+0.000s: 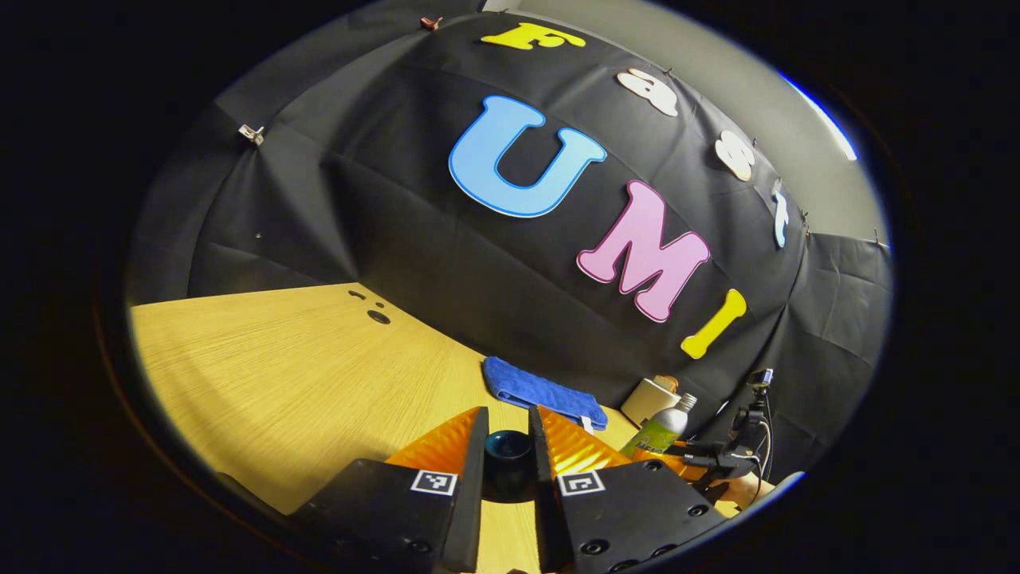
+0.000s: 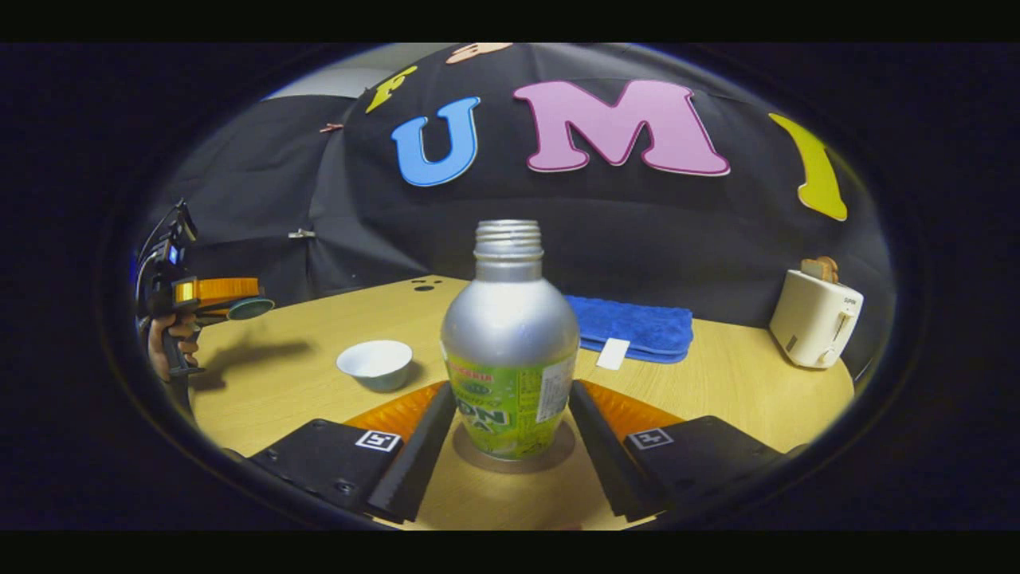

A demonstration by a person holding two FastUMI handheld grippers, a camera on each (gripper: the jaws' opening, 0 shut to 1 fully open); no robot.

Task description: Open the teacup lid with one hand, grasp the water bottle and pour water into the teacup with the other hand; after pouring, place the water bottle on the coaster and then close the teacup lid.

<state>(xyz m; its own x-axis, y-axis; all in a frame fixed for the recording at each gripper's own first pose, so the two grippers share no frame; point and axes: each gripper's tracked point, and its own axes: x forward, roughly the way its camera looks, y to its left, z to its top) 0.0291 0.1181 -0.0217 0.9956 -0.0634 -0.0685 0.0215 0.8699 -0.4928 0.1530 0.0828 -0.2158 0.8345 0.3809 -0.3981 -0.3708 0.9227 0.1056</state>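
Observation:
A silver water bottle (image 2: 510, 335) with a green label and no cap stands upright on a round brown coaster (image 2: 554, 453). My right gripper (image 2: 511, 389) is shut on the bottle, one finger pressing each side of the label. Off to the left, the white teacup (image 2: 374, 363) sits uncovered on the wooden table (image 2: 717, 383). Above and left of the cup, the left gripper (image 2: 239, 301) hangs in the air with the dark teacup lid (image 2: 251, 308) in it. In the left gripper view, my left gripper (image 1: 508, 411) is shut on that lid (image 1: 508, 454), and the bottle (image 1: 661, 430) shows at the right.
A folded blue towel (image 2: 633, 323) lies at the back of the table against the booth wall. A cream toaster (image 2: 813, 319) stands at the far right. A hand (image 2: 171, 339) holds the left gripper's handle near the table's left edge.

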